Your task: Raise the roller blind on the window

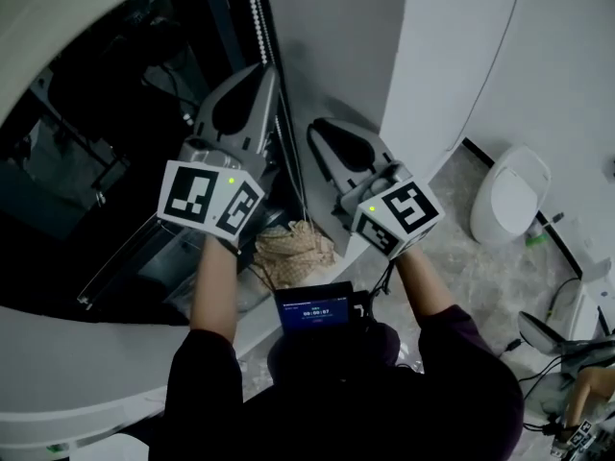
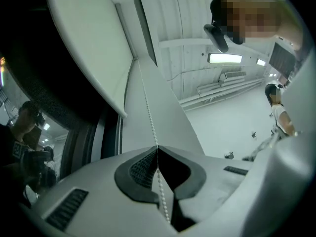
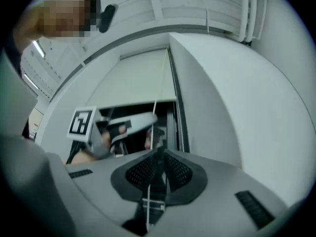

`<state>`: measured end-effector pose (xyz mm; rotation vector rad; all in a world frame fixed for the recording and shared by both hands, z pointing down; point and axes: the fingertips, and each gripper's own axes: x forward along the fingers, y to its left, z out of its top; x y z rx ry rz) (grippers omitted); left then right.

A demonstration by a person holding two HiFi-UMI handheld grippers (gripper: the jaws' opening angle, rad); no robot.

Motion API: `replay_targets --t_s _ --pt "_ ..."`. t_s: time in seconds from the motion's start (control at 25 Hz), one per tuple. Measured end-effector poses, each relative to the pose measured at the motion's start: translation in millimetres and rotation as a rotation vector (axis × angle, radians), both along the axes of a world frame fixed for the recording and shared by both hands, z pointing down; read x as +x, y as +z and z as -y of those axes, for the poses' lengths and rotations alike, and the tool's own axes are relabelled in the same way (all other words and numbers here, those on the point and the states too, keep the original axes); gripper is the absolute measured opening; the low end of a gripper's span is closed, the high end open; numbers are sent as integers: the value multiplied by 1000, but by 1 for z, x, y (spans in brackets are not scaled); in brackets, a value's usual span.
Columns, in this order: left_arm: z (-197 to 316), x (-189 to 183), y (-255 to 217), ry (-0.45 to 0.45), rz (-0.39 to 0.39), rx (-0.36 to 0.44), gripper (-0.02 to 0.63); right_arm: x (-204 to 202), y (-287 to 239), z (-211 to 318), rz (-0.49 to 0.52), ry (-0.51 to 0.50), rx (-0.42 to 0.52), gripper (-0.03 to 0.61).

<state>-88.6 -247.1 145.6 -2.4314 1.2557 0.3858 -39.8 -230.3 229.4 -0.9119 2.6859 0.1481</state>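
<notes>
Up along the right edge of the dark window (image 1: 96, 113), tight against the frame, hangs the white beaded pull chain (image 1: 258, 17). That's what I've got to work to get the white fabric roller blind (image 3: 133, 80) up. The blind itself sits in the upper part of the window, with its bottom edge partway up and dark glass showing below it.

My left gripper (image 2: 157, 149) is pinched tight on the chain, and the beads run straight through the pads and on up towards the blind's top. My right gripper (image 3: 160, 152) sits lower and is clamped too, on a thin strand I take to be part of the same loop, though it's too fine there to make out beads.

Handling-wise, my guess is the chain is light, floppy and a bit slippery, so it only pulls while it's taut. I'd grip squarely across the beads so one catches behind the pads, and pull along the strand rather than sideways, since these chains probably snap if yanked.

Containers: not much. A white rounded lidded thing (image 1: 509, 195) sits on the floor by the right wall, bin or toilet, contents not visible. A beige crumpled cloth (image 1: 293, 248) lies at the window's bottom edge.
</notes>
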Motion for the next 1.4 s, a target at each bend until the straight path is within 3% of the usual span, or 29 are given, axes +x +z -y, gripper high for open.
replay_targets --t_s 0.12,0.32,0.56,0.64,0.68,0.92,1.04,1.16,1.4 --pt "6 4 40 10 6 -72 12 9 -54 -7 65 -4 77 26" --pt "10 18 124 58 19 -212 12 -8 -109 -2 41 -13 141 120" --pt "-2 21 194 81 18 -342 11 -27 -144 19 20 78 181 124" --pt "-5 19 194 73 23 -339 12 -30 -147 22 20 99 195 114" --pt "-6 18 194 66 32 -334 12 -30 -148 21 30 106 197 29" --pt "-10 8 195 75 7 -355 14 -29 -151 15 39 124 244 15" --pt "-14 -5 181 79 -62 -348 15 -24 -147 12 28 120 249 15" --pt "-16 -23 140 68 -108 -295 15 -19 -134 10 12 130 245 15" --pt "-12 -26 54 81 -95 -144 15 -30 -51 15 -72 107 156 15"
